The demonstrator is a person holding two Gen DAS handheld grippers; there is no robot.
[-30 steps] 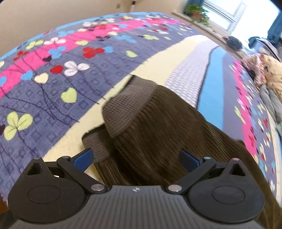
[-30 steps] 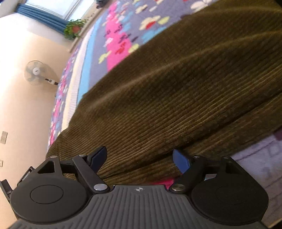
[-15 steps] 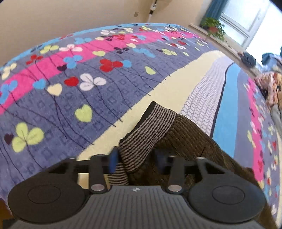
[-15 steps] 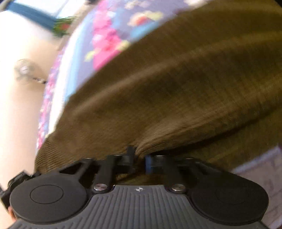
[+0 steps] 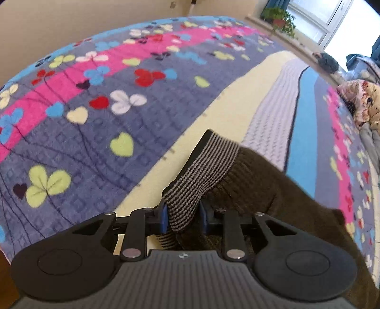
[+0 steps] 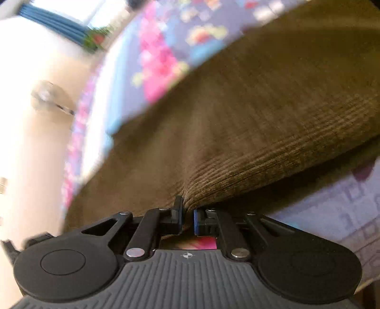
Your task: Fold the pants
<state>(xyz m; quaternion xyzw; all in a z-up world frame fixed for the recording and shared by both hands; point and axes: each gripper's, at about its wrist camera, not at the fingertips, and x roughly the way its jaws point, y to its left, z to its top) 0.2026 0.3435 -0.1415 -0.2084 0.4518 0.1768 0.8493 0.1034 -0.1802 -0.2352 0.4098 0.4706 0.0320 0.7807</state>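
Dark brown corduroy pants (image 5: 273,202) lie on a flowered bedspread (image 5: 118,107). Their grey striped ribbed cuff (image 5: 204,171) sticks up between the blue pads of my left gripper (image 5: 182,214), whose jaws are closing and press the cuff from both sides. In the blurred right wrist view, the pants (image 6: 261,118) fill most of the picture. My right gripper (image 6: 187,216) is shut on a pinched edge of the corduroy, and the fabric bunches into a ridge at the pads. The rest of the pants between the two grips is hidden.
The bedspread (image 6: 166,47) runs in pink, blue, cream and purple stripes towards a window with a potted plant (image 5: 280,16). A heap of other clothes (image 5: 361,107) lies at the far right. A standing fan (image 6: 47,97) is by the wall.
Both grippers went from wide open to closed on the fabric: the left on the striped cuff, the right on the corduroy edge. The pinched cloth now stands slightly raised off the bed.
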